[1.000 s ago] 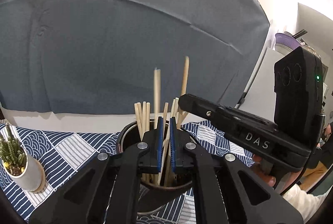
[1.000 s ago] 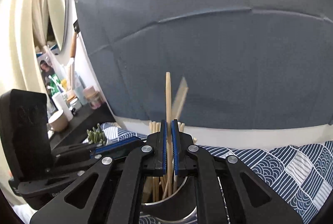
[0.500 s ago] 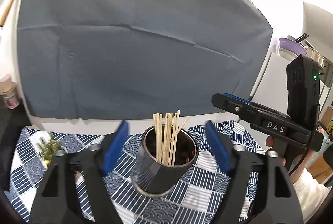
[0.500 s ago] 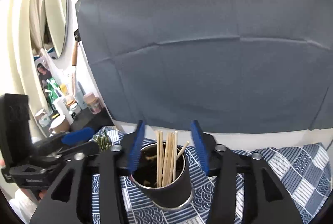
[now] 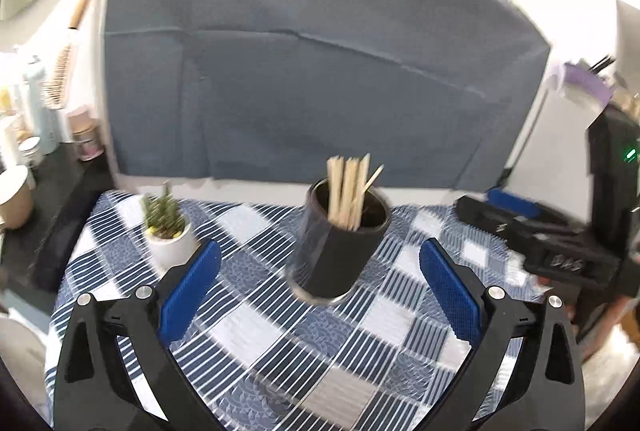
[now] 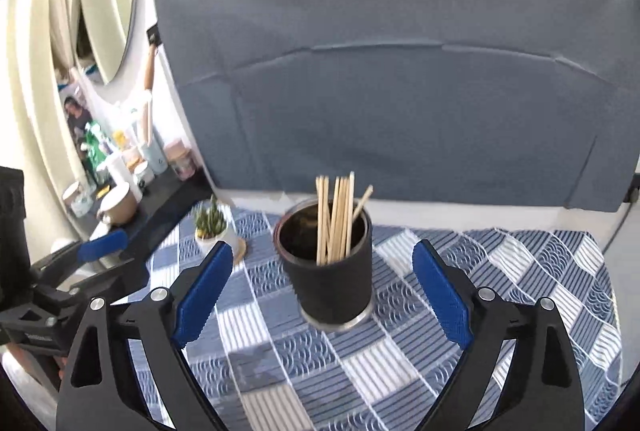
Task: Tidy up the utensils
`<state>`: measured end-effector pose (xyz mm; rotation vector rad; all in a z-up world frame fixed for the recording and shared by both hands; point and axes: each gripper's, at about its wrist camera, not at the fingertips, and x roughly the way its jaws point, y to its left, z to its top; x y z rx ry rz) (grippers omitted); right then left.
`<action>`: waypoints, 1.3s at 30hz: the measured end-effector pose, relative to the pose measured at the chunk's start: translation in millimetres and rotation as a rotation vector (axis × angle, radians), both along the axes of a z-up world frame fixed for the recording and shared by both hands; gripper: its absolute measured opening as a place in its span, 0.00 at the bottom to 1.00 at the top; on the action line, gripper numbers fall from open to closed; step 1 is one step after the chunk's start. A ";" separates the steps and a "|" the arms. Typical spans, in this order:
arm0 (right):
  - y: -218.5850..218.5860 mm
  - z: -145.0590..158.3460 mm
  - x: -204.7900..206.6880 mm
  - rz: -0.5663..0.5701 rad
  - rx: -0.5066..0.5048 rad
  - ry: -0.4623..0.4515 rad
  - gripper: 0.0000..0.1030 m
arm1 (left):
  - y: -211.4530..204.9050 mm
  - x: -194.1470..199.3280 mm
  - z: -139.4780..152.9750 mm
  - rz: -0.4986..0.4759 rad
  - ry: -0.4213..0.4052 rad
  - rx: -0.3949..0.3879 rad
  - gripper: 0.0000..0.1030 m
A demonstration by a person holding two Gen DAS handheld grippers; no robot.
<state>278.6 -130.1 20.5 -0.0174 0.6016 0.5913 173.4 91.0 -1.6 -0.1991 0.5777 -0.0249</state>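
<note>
A black cylindrical holder stands upright on the blue patterned tablecloth, with several wooden chopsticks standing in it. It also shows in the right wrist view with the chopsticks. My left gripper is open and empty, back from the holder. My right gripper is open and empty, also back from it. The right gripper shows at the right edge of the left wrist view; the left one shows at the left of the right wrist view.
A small cactus in a white pot stands left of the holder, also in the right wrist view. A dark shelf with cups and jars runs along the left. A grey cloth backdrop hangs behind the table.
Both grippers were shut on chopsticks over the holder; they opened, let them drop in, and pulled back and away from the holder.
</note>
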 end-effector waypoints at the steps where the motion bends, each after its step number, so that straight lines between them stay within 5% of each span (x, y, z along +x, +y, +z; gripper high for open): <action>1: -2.8 -0.5 -8.2 -0.005 -0.019 -0.001 0.87 | -2.4 -5.9 -2.8 0.015 0.006 0.006 0.94; 13: -50.7 -30.2 -78.5 -0.077 -0.050 0.090 0.90 | -58.0 -83.4 15.0 0.054 0.005 0.159 0.94; 16: -60.5 -28.5 -95.2 -0.080 -0.074 0.089 0.90 | -65.0 -92.6 23.0 0.024 0.041 0.146 0.94; 24: -80.1 -1.6 -136.0 -0.071 -0.133 0.066 0.92 | -53.8 -99.8 23.4 0.157 0.155 0.111 0.94; 32: -90.5 -10.9 -139.6 -0.129 -0.095 0.154 0.92 | -54.6 -103.5 3.0 0.103 0.236 0.024 0.94; 39: -85.7 -19.1 -151.4 -0.108 -0.123 0.122 0.92 | -69.7 -114.3 -5.8 0.079 0.244 0.031 0.94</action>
